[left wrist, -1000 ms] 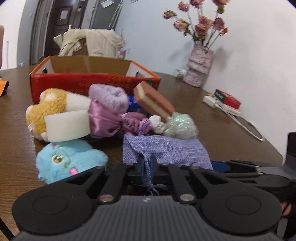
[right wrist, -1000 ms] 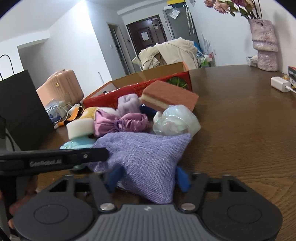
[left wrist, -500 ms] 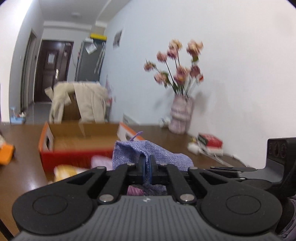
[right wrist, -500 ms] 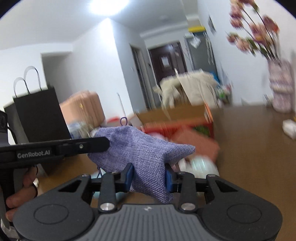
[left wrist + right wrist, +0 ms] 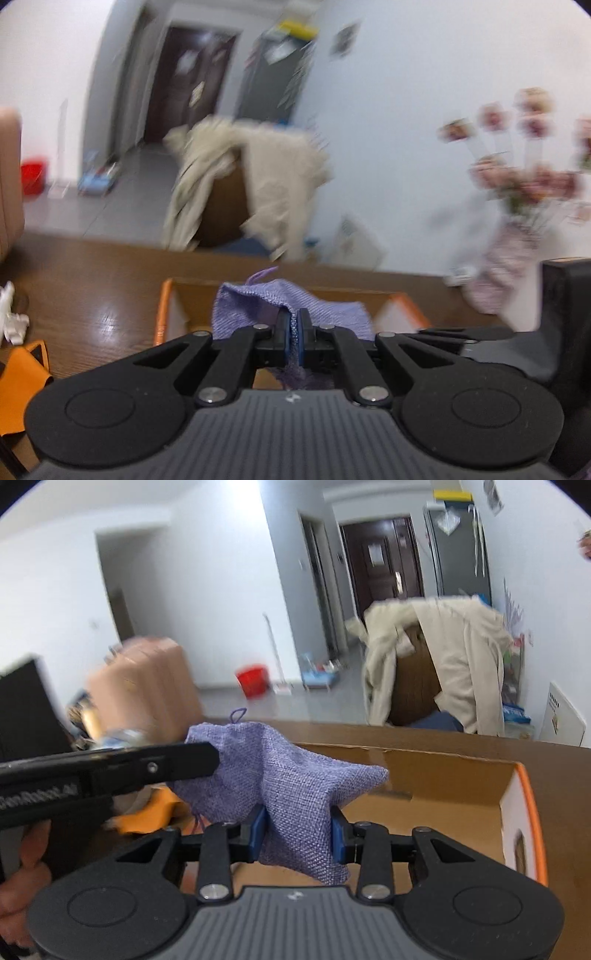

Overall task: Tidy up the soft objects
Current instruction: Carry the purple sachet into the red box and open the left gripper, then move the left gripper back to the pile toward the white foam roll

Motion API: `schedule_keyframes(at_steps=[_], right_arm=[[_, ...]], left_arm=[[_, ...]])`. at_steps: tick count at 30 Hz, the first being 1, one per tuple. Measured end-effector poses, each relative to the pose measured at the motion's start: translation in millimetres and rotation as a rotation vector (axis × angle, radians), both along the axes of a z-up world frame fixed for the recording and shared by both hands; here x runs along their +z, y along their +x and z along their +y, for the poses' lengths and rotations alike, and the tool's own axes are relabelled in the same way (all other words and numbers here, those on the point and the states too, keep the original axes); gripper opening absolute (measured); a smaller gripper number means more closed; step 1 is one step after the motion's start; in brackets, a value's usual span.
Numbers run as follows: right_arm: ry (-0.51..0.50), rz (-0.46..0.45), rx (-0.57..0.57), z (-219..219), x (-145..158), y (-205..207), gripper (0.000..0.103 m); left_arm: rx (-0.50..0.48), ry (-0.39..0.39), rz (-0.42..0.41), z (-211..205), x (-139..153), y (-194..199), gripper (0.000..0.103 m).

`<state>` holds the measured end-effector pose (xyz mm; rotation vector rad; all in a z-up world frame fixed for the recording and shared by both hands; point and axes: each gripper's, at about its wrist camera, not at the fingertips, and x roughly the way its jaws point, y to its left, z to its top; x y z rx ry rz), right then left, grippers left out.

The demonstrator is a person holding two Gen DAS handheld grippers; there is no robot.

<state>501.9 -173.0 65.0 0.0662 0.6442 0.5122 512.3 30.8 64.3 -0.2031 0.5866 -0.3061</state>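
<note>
You have just lifted the purple pouch [image 5: 284,786] off the pile of soft toys at the near side of the desk [image 5: 85,288] and carried it away to the far side, so it now hangs in the air over the open cardboard box [image 5: 443,786] with the orange rim, no longer resting on anything. That puts this item at the drop-off stage, by my reading: the box looks like the place to gather the soft things, and the pouch is above its brown inside. Your left hand-held gripper [image 5: 294,332] is clenched tight on a thin fold of the pouch's edge, the blue pads nearly meeting with only cloth between them. Your right hand-held gripper [image 5: 298,834] has closed in within the last second and now grasps the fuller lower part of the pouch, its pads pressing into both sides. The pouch is a coarse woven lilac fabric, slack and lumpy, bunched into peaks where it is pinched, with a small cord loop standing up at its top. The surroundings are blurred.
</note>
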Motion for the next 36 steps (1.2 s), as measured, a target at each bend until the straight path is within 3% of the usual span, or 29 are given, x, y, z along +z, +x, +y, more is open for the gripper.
schedule_keyframes(at_steps=[4, 6, 8, 9, 11, 14, 19, 22, 24, 27, 33, 36], right_arm=[[-0.127, 0.087, -0.019, 35, -37, 80, 0.035], [-0.142, 0.147, -0.036, 47, -57, 108, 0.04], [-0.125, 0.214, -0.052, 51, -71, 128, 0.055], [-0.125, 0.24, -0.045, 54, -78, 133, 0.058], [-0.13, 0.28, -0.044, 58, -83, 140, 0.065], [-0.112, 0.254, -0.05, 56, -77, 131, 0.077], [-0.116, 0.196, -0.103, 39, -52, 112, 0.08], [-0.113, 0.153, -0.117, 25, -22, 92, 0.081], [-0.113, 0.11, -0.13, 16, 3, 73, 0.084], [-0.103, 0.056, -0.15, 0, 38, 41, 0.087], [-0.093, -0.042, -0.175, -33, 88, -31, 0.089], [-0.037, -0.084, -0.168, -55, 94, -78, 0.102]], left_arm=[[0.052, 0.098, 0.126, 0, -34, 67, 0.005], [0.117, 0.159, 0.16, 2, -46, 81, 0.007], [0.123, 0.171, 0.174, 4, -50, 86, 0.013], [0.125, 0.157, 0.177, 8, -50, 87, 0.028], [0.111, 0.113, 0.174, 16, -45, 81, 0.045], [0.094, 0.127, 0.112, 19, -28, 63, 0.045], [0.122, 0.145, 0.047, 23, 12, 33, 0.051], [0.13, 0.159, -0.018, 28, 45, 5, 0.06], [0.157, 0.171, -0.075, 29, 67, -21, 0.078], [0.161, 0.233, -0.159, 25, 92, -64, 0.081], [0.164, 0.257, -0.216, 25, 110, -140, 0.092], [0.156, 0.267, -0.253, 26, 106, -184, 0.098]])
